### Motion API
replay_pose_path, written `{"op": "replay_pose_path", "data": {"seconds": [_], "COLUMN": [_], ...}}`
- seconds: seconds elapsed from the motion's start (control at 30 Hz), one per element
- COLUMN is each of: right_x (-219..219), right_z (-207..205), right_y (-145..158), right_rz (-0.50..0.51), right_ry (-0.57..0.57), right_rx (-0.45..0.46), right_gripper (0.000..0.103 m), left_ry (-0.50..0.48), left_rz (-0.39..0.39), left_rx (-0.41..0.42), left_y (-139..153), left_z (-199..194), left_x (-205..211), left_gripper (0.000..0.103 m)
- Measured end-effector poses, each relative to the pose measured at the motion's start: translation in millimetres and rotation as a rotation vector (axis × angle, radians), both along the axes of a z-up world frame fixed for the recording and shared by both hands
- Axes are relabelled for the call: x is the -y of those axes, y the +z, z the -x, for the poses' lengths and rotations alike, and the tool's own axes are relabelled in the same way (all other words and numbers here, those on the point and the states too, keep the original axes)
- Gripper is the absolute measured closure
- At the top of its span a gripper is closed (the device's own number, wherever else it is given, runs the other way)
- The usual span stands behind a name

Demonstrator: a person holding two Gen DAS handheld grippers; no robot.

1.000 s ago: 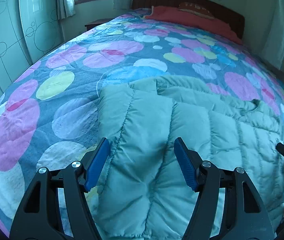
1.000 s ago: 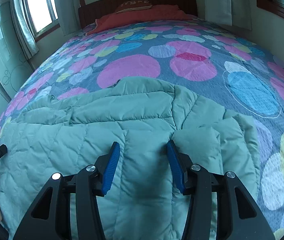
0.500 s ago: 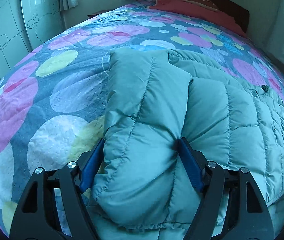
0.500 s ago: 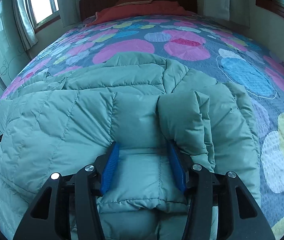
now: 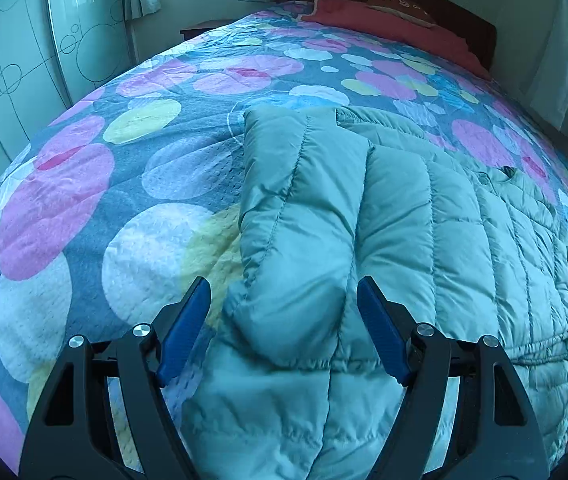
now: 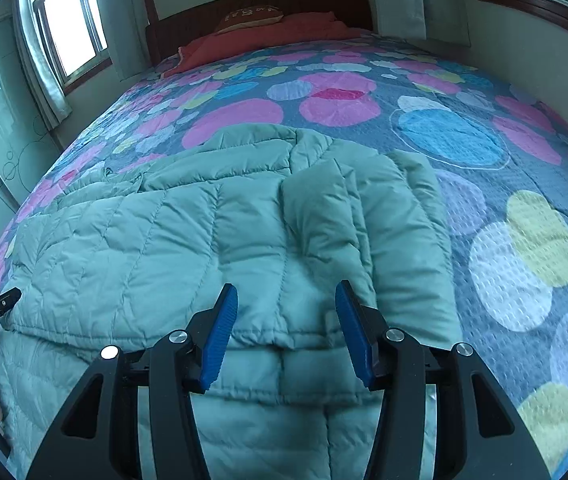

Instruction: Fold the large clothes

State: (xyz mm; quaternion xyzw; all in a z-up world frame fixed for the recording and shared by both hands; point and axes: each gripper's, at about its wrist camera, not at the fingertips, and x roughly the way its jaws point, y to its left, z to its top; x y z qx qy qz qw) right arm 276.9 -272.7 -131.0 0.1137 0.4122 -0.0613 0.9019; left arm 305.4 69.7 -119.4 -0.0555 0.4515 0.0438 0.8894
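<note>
The left gripper hangs low over the near hem of the puffer jacket, its blue pads spread wide on either side of the folded-in left sleeve and gripping nothing. The jacket lies flat on the spotted bedspread at the foot end of the bed, with the red pillows far off at the headboard. Its long axis appears to run from the near hem up toward the headboard; the collar end looks to be the far one, though the padding bunches there and I cannot be sure. The right sleeve lies folded in over the body, lumpier than the left. The right gripper is likewise open, pads straddling the hem below that sleeve, holding no cloth.

The risks, as I judge them: the slick, springy filling may push both sleeves back outward once the hem is lifted. If the jaws close on the top layer alone, the lower layer stays behind and the fold goes crooked. Uneven lifting by the two hands would skew the hem against the collar, and the bulky right sleeve could slide off sideways.
</note>
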Motion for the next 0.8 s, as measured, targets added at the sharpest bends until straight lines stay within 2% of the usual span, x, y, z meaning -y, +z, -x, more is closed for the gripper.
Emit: {"op": "replay_pose_path", "data": {"seconds": [0.2,0.43,0.67,0.8], "right_x": [14,33,58,67], "right_z": [51,111,169,197], "right_y": [1,-8,-17,-18], "right_rz": [-0.005,-0.001,-0.053,-0.099], "right_ry": [-0.038,-0.086,-0.146,-0.169], "right_rx": [-0.025,-0.061,-0.082,-0.080], "right_gripper": [0.051,0.051,0.051,0.051], "left_ry": [0.030,0.134,0.271,0.313], "left_rz": [0.018,0.045,0.146,0.178], "left_rx": [-0.005,-0.020,-0.070,-0.049], "left_y": [5,3,-11,-9], "left_z": [48,112,174,208], "left_x": [-17,-59,-105,-111], "left_gripper": [0.027,0.027,0.027,0.027]}}
